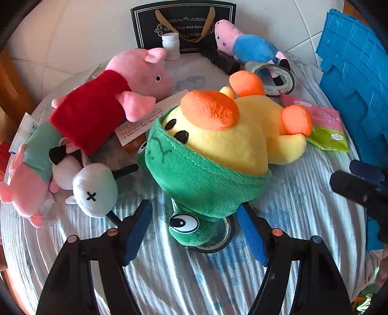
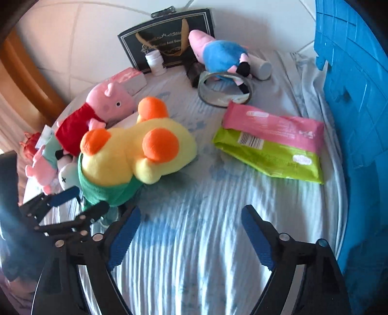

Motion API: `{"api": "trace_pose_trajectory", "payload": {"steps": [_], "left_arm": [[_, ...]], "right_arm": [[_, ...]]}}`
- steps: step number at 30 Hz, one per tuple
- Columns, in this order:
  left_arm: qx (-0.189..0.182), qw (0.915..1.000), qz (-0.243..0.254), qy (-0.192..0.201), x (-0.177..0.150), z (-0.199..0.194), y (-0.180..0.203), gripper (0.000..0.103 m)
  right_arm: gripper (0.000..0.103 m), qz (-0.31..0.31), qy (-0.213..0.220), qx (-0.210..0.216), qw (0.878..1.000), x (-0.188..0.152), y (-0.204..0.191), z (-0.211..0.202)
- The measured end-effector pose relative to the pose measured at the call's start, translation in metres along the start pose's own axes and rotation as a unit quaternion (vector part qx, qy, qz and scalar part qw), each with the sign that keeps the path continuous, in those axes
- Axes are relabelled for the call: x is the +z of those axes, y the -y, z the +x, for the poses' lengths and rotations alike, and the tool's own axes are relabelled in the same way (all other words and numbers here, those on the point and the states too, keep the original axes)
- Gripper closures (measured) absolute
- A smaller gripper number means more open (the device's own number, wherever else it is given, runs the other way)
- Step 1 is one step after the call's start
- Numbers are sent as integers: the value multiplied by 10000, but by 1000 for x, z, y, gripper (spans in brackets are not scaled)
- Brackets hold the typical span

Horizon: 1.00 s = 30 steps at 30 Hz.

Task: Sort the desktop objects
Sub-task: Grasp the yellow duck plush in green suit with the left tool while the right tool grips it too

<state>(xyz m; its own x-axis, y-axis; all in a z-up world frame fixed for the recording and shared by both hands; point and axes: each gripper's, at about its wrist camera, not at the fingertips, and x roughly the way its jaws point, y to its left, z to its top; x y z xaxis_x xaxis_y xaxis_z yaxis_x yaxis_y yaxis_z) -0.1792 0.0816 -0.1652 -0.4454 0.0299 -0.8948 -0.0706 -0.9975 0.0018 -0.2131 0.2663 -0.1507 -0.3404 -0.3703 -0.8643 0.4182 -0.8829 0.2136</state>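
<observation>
**Duck plush dead ahead of the left tool, right tool over bare cloth**

A round counter point(image 2: 206, 242) draped in a pale blue rumpled cloth stands against white floor tiles, with a blue plastic crate point(image 1: 351, 72) upright at its right edge. Whether the crate holds anything cannot be seen.

At the far left lies a heap of small plush toys, topped by a pig in a red dress point(image 1: 97, 109). Just right of it, the yellow duck plush point(image 1: 230, 135) in its green frog hood lies on its back. Its long axis runs from the hood, nearest the left hand-held gripper point(image 1: 195, 229), up and to the right toward the orange feet. The frog eye and a tape ring point(image 1: 218, 242) under the hood sit between the left fingers, which stand released and press on nothing. The left tool is plainly nearer the duck.

Behind stand a black gift bag point(image 1: 184, 21), its inside hidden, and a white bottle point(image 1: 171, 46). Further right are a pig in blue point(image 1: 252, 47) and a second tape roll point(image 1: 278, 77).

The pink-and-green wipes pack point(image 2: 271, 147) lies flat ahead and slightly right of the right hand-held gripper point(image 2: 190, 237), which is spread wide and empty over bare cloth. It looks like that tool's likeliest target.
</observation>
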Motion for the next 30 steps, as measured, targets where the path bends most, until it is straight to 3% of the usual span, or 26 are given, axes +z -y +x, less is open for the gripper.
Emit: {"api": "trace_pose_trajectory", "payload": {"steps": [6,8,9,10,12,20,21,23,25,30], "left_arm": [[389,9989,215,116,10,3,-18,30],[163,9998,59,-3,14,7,-30,30],[97,9999,16,-26,16,8,-33,30],[75,10000,25,-22,17,8,-32,30],[-24,9999,126,47,17,5,-27,30],[-302,9994,149,-121,27,28,-13,30],[-335,9992,163,-129,28,30,-11,30],[-503,9985,202,-116,28,34,-7,47],[-495,9985,242,-37,28,31,-3,54],[-388,9975,442,398,25,4,4,56]], "right_arm": [[12,-37,218,258,9994,29,-23,17],[13,-63,283,280,9992,36,-30,25],[19,-79,296,246,9992,38,-32,27],[36,-91,280,218,9993,41,-34,30],[51,-82,187,260,9995,45,-36,38],[52,-217,248,58,9994,58,-39,54],[65,-242,175,71,9995,58,-39,60],[70,-239,94,182,9995,59,-39,65],[74,-414,196,36,9989,57,-44,59],[75,-506,530,46,9973,51,-43,36]]}}
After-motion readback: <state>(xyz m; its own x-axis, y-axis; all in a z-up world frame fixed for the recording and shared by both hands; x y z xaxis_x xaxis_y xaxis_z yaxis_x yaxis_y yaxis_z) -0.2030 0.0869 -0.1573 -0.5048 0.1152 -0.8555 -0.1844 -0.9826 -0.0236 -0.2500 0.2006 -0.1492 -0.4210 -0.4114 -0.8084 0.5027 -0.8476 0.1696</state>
